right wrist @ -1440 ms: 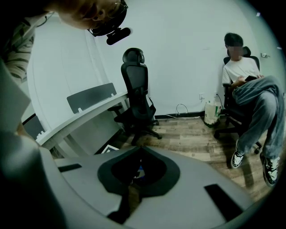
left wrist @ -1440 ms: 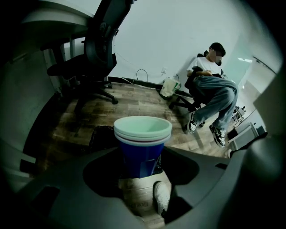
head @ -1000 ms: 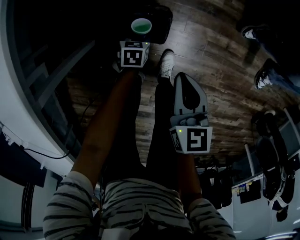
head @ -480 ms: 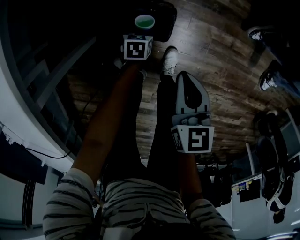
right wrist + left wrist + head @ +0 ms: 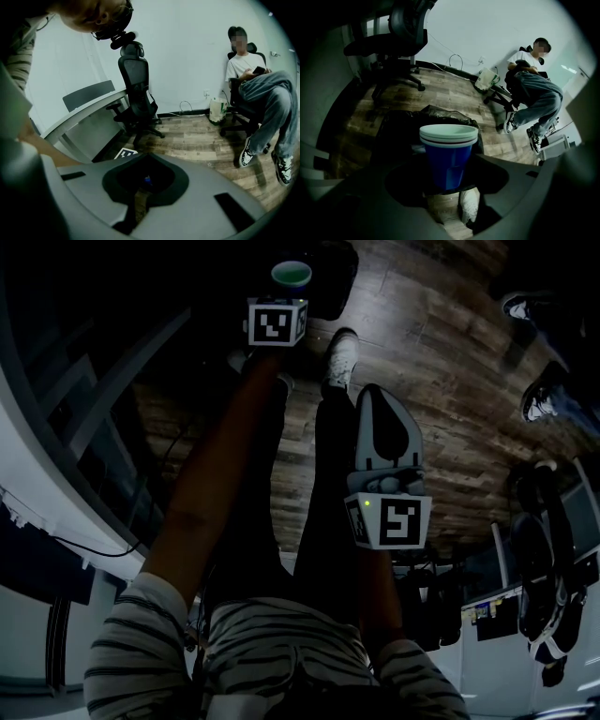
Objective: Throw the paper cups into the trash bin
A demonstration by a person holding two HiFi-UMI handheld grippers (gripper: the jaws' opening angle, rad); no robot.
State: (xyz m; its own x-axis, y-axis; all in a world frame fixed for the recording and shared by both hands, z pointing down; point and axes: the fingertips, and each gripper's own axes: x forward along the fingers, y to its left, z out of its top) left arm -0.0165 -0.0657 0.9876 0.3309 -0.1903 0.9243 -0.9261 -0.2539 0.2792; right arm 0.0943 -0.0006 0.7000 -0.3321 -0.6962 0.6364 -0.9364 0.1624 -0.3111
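Note:
A stack of blue paper cups (image 5: 448, 157) with pale rims stands upright between the jaws of my left gripper (image 5: 447, 162), which is shut on its sides. In the head view the cups (image 5: 292, 274) hang at arm's length over the near edge of the black-bagged trash bin (image 5: 334, 279), with the left gripper (image 5: 290, 287) under them. The bin's black bag (image 5: 401, 129) lies just behind and below the cups. My right gripper (image 5: 371, 395) is held lower and closer to the body, jaws together and empty; its own view shows the right gripper (image 5: 149, 159) pointing at the wooden floor.
A person (image 5: 529, 93) sits on a chair at the right, feet (image 5: 528, 401) out on the floor. A black office chair (image 5: 137, 91) and a curved white desk (image 5: 37, 484) stand to the left. The holder's own shoe (image 5: 338, 360) is near the bin.
The left gripper has carried the cups a little farther forward, toward the bin. The right gripper has barely moved.

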